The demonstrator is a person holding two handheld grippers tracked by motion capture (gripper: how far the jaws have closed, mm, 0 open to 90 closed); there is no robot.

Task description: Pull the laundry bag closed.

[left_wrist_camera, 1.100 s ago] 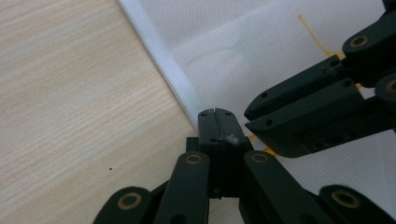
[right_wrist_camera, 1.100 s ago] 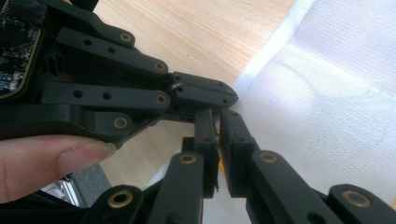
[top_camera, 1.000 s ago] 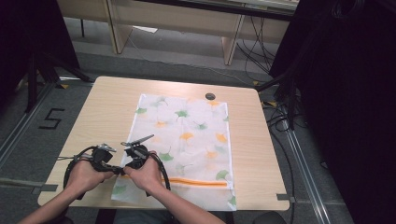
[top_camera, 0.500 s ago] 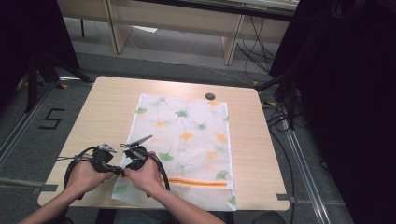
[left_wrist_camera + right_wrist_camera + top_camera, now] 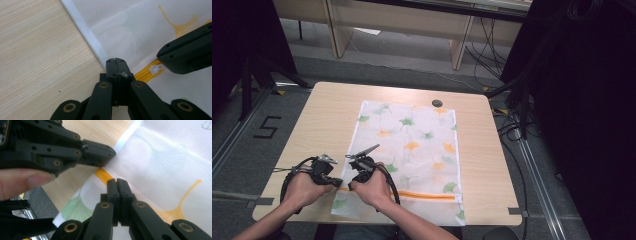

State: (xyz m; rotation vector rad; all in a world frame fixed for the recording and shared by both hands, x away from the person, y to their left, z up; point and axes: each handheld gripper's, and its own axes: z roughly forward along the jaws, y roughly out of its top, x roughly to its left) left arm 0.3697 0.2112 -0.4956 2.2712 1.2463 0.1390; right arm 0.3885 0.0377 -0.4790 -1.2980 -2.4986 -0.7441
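Note:
A white mesh bag (image 5: 412, 145) printed with green and orange leaves lies flat on the wooden table (image 5: 327, 115). An orange zipper (image 5: 427, 195) crosses it near the front edge. Both grippers meet at the zipper's left end. My left gripper (image 5: 338, 182) (image 5: 116, 62) is shut on the bag's white hem (image 5: 87, 37), right beside the zipper's end (image 5: 145, 75). My right gripper (image 5: 352, 185) (image 5: 116, 182) is shut on the zipper just past its orange end (image 5: 102, 173). A white zipper pull (image 5: 155, 69) sticks out from under the right gripper's jaws.
A small black round object (image 5: 437, 103) sits at the table's far edge, just beyond the bag. Bare wood lies left of the bag and along its right side. Black curtains stand to the right, and a "5" mark (image 5: 267, 127) is on the floor at the left.
Both hands have shifted only slightly. The two grippers have stayed close together at the zipper's left end.

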